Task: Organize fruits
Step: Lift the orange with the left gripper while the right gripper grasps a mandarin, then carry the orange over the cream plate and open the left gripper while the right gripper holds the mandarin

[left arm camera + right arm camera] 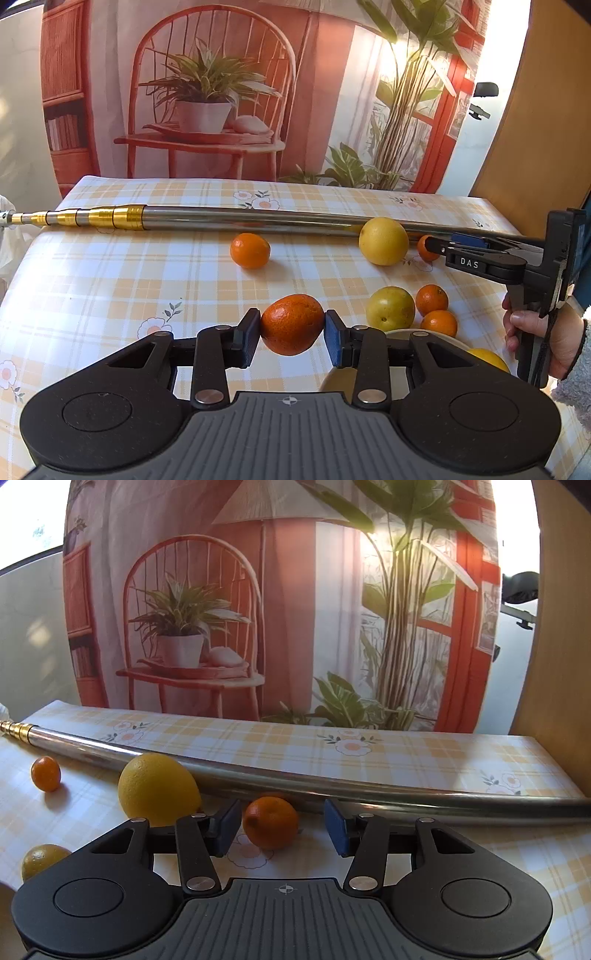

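A: What does the left gripper (pixel 291 334) have?
B: Its two blue pads are clamped on a tangerine (pixel 291 324), one on each side, at the centre of the left wrist view, above the checked tablecloth (pixel 110 288).

A: And the right gripper (pixel 281 828)?
B: Its fingers stand apart with a small orange (pixel 270 822) between them on the cloth. The left pad is just beside the fruit; the right one is clear of it.

A: Where is the rest of the fruit?
B: In the left wrist view, a lone tangerine (pixel 250 250) sits at centre, and a large yellow citrus (pixel 383 240) lies right of centre against the metal telescopic pole (pixel 240 218). Lower right there is a green-yellow fruit (pixel 390 308) with two small oranges (pixel 431 299) beside it, next to the rim of a white plate (pixel 443 339).

A: Anything on the plate?
B: A yellow fruit (pixel 487 360), partly hidden. The person's hand (pixel 535 332) grips the right gripper's handle at the right edge.
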